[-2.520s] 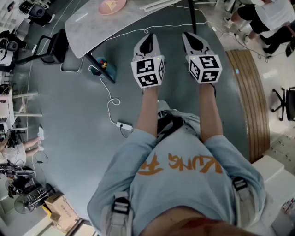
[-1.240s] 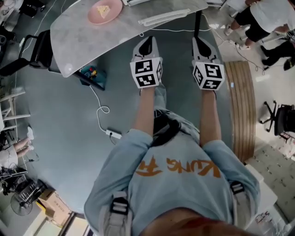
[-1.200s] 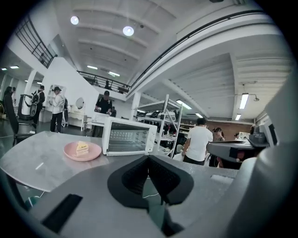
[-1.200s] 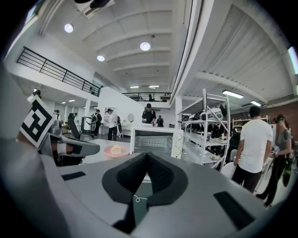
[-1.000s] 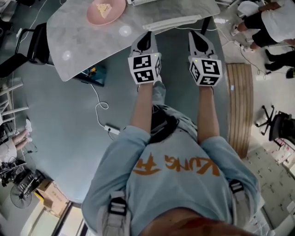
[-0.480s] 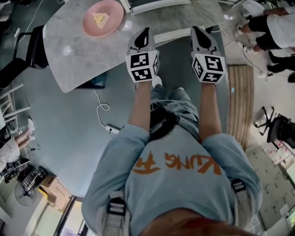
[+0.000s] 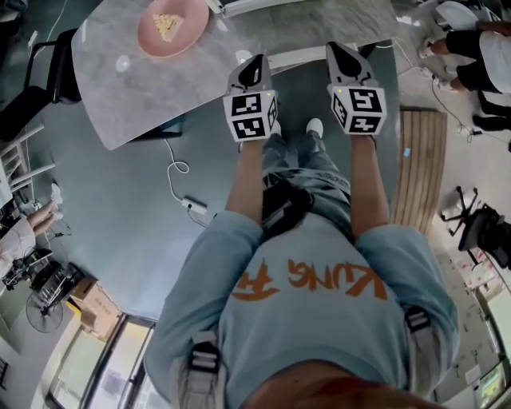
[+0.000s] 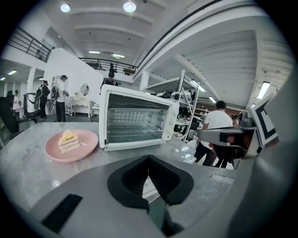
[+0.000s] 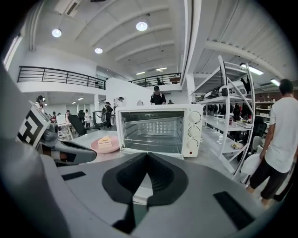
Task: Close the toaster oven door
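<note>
A white toaster oven stands on the grey marble table, its glass door folded down flat toward me. My left gripper is shut and holds nothing; it hovers at the table's near edge, just left of the door. My right gripper is shut too and holds nothing; it hovers over the door's right end. Both point at the oven, a short way off from it. In the head view only the oven's lower edge shows at the top.
A pink plate with a slice of cake sits left of the oven. A black chair stands at the table's left end. A power strip lies on the floor. People stand at the right, near a metal rack.
The person has walked up to the table: it has slid down and closer in the head view. Both grippers, still shut, now reach the table's edge by the open door.
</note>
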Demonstrator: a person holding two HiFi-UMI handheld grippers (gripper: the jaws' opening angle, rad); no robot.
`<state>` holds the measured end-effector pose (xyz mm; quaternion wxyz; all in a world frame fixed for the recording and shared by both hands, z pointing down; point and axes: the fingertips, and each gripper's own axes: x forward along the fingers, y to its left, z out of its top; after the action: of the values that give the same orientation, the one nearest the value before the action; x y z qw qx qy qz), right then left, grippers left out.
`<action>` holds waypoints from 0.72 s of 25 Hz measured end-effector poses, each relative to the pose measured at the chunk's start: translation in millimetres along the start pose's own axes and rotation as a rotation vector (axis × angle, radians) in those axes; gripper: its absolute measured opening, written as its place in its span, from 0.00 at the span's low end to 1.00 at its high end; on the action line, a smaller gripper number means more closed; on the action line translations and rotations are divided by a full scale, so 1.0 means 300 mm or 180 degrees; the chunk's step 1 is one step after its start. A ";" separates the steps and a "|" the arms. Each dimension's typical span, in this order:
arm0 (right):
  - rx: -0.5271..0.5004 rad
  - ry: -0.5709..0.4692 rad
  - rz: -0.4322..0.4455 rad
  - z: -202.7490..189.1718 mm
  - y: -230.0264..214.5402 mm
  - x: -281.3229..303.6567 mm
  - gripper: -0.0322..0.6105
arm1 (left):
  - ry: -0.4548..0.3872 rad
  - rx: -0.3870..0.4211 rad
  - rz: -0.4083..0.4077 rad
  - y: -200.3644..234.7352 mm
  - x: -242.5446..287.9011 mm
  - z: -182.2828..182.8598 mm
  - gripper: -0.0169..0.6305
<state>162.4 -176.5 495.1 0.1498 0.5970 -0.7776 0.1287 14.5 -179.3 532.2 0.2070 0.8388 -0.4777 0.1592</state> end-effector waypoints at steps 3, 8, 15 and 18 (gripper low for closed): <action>-0.0049 0.0110 0.0108 -0.039 0.002 0.022 0.05 | 0.0091 -0.0042 -0.0057 -0.015 0.021 -0.034 0.03; -0.0267 0.0376 0.0304 -0.142 0.020 0.062 0.05 | 0.0236 0.0035 -0.0162 -0.021 0.060 -0.104 0.03; -0.0632 0.0925 0.0371 -0.296 0.049 0.133 0.05 | 0.0744 0.0555 -0.0236 -0.044 0.101 -0.256 0.03; -0.0839 0.1102 0.0397 -0.343 0.059 0.141 0.05 | 0.0968 0.0712 -0.0141 -0.025 0.108 -0.305 0.03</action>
<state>143.1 -170.7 606.0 0.3495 0.4919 -0.7858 0.1356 30.8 -154.1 624.8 0.1857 0.8331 -0.4018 0.3316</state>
